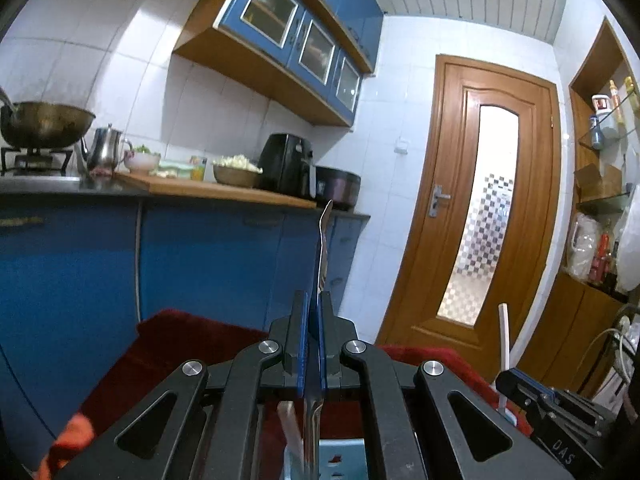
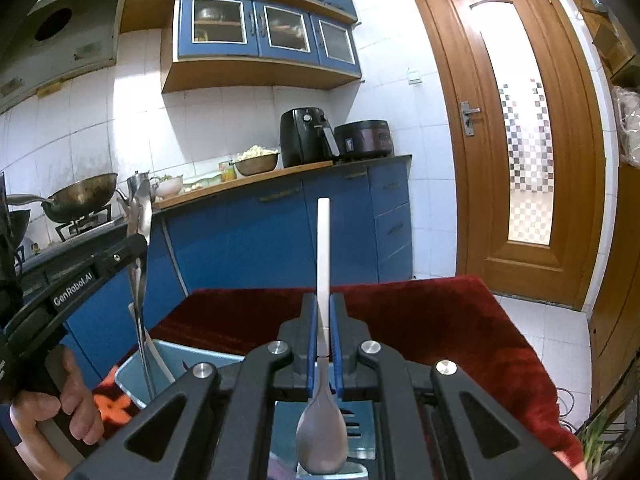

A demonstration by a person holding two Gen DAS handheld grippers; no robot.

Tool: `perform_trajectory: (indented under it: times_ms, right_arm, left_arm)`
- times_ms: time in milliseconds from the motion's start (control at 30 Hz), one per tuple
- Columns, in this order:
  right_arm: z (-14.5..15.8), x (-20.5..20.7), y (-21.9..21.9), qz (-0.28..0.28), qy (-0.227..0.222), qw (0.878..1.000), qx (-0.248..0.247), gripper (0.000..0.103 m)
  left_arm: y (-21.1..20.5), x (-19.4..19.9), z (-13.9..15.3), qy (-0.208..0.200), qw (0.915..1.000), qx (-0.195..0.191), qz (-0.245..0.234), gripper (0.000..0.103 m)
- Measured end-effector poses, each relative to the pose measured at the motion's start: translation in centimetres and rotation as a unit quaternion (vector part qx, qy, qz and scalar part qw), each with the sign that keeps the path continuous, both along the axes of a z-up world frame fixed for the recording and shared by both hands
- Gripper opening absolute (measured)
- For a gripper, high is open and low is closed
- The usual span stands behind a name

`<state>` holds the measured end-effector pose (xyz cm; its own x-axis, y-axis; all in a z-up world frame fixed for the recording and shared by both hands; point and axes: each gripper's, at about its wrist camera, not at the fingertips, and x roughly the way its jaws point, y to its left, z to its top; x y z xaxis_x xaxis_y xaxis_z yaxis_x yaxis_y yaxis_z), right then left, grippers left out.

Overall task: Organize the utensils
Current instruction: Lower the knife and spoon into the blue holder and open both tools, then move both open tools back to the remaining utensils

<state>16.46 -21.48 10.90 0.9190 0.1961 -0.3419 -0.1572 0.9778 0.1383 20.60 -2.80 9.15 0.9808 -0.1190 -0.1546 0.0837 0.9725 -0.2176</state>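
**Utensils in hand, holder below**

You have a metal utensil (image 1: 322, 248) clamped upright at its mid-shaft, its slim steel handle pointing up; which kind of head it carries cannot be told. You also have a white spoon (image 2: 322, 264), plastic, flat straight handle standing up, its grey-white bowl hanging just above a light-blue utensil holder (image 2: 138, 376). The holder stands on the red cloth; the metal utensil's lower end reaches down into it.

Right gripper (image 2: 324, 344) clamping a white plastic spoon (image 2: 322, 432)
Bowl down over a pale blue slotted holder (image 2: 168, 354); handle points up.
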Motion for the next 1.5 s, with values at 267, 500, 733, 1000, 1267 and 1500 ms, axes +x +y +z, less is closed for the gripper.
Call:
perform_trajectory:
  times_ms: [267, 500, 733, 1000, 1267, 1500]
  right_arm:
    - [-0.1, -0.7, 0.3, 0.019, 0.008, 1.000, 0.006, 0.017]
    - [1.1, -2.5, 0.5, 0.021, -0.004, 1.000, 0.008, 0.021]
    - [2.2, -4.0, 1.1, 0.029, -0.005, 1.000, 0.003, 0.025]
    - [3.3, -6.1, 1.6, 0.029, -0.004, 1.000, -0.004, 0.025]
    - [3.8, -8.4, 1.8, 0.025, 0.008, 1.000, -0.009, 0.025]
    - [3.6, -10.8, 1.6, 0.017, 0.041, 0.999, -0.017, 0.025]
  left_arm:
    - [-0.2, -1.4, -0.8, 0.020, 0.9994, 0.012, -0.024, 0.010]
    - [-0.1, -3.2, -0.5, 0.030, 0.9985, 0.015, -0.044, 0.026]
    - [0.1, -4.9, 0.0, 0.038, 0.9973, 0.011, -0.062, 0.029]
    - [0.1, -7.2, 0.8, 0.040, 0.9967, 0.020, -0.068, 0.029]
    - [0.8, -9.5, 1.5, 0.051, 0.9964, 0.023, -0.063, 0.029]
    - [0.9, -11.7, 1.4, 0.069, 0.9952, 0.031, -0.063, 0.029]
